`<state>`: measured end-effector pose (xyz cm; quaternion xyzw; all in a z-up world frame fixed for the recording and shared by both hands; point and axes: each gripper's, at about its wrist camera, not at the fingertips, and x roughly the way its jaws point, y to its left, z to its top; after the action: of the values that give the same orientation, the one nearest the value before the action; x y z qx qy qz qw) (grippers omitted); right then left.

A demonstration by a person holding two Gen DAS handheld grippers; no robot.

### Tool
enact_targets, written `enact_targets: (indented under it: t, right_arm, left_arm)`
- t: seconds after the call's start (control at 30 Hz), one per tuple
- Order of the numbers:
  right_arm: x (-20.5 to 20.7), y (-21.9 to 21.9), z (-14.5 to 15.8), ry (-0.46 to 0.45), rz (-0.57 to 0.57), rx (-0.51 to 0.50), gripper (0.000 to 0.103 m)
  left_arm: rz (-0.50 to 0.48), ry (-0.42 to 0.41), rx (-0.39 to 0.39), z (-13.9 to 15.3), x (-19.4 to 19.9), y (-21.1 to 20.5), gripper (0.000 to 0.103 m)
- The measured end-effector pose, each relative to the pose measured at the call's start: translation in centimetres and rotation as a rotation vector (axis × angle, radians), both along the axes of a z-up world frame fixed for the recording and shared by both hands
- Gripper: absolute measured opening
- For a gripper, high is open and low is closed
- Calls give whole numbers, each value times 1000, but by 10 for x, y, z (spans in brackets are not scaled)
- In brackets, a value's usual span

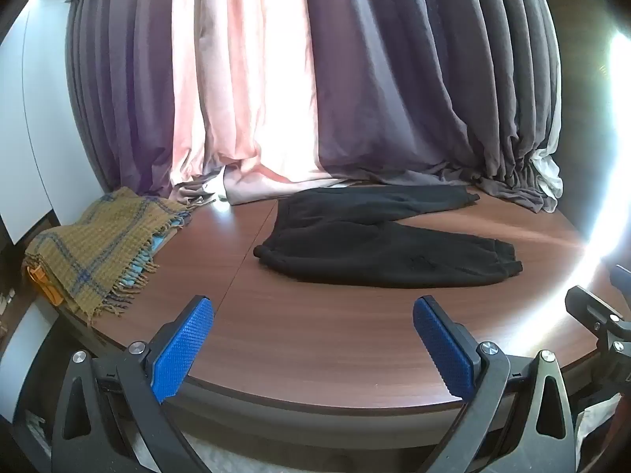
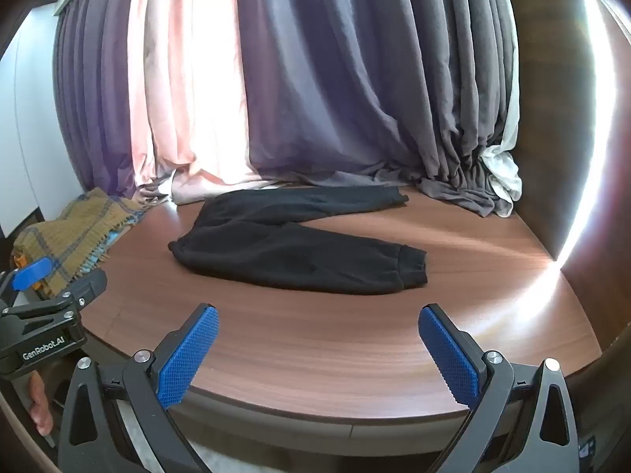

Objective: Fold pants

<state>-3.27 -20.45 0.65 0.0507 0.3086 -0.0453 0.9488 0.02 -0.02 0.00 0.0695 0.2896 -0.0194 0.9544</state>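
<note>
Behind the whole scene, curtains (image 1: 355, 79) fill the back: grey-purple panels with one pink panel lit from behind, hems bunched on the tabletop; a white bundle of fabric (image 2: 503, 173) sits at the far right end. Below that, wooden table (image 1: 315, 335), dark reddish-brown, rounded near edge, seam running front to back left of centre, strong glare on the right side.

Black pants (image 1: 378, 248) lie flat near the middle of the table, waistband to the left, legs running right and splayed apart: far leg reaches toward the curtain hem, near leg ends in a ribbed cuff. Unfolded, nothing touching them.

Plaid scarf (image 1: 102, 248), mustard with blue lines and a fringe, heaped at the left table edge, well apart from the pants. Something orange pokes out under it; can't tell what.

Left gripper (image 1: 311, 349): jaws spread wide, blue pads empty, hovering over the near table edge, short of the pants. Right gripper (image 2: 317, 354): same, spread wide, nothing between the pads, also over the near edge. Each gripper shows at the side of the other's view, so they sit side by side. Fingers of the person's left hand (image 2: 39, 406) visible under the left gripper body.
</note>
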Motion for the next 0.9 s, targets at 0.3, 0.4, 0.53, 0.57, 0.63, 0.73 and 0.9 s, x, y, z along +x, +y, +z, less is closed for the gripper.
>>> enact_targets:
  t: [0.3, 0.4, 0.53, 0.57, 0.63, 0.73, 0.9]
  right_arm:
    - [-1, -1, 1, 3, -4, -2, 102]
    - [0, 2, 1, 3, -2, -6, 102]
    - [1, 3, 2, 3, 0, -4, 102]
    - [2, 3, 1, 3, 0, -5, 102]
    - [1, 3, 1, 1, -1, -7, 102]
    - [2, 1, 0, 2, 1, -7, 102]
    - [1, 3, 0, 0, 1, -9, 102]
  left_arm:
    - [-6, -2, -11, 5, -2, 1, 103]
    - [-9, 3, -16, 7, 2, 2, 103]
    - [-7, -7, -11, 8, 1, 2, 103]
    - [-5, -7, -10, 9, 2, 3, 103]
    - [-4, -6, -11, 10, 3, 3, 103]
    - [-6, -10, -12, 9, 1, 2, 103]
    - [-11, -14, -14, 12, 3, 1, 103]
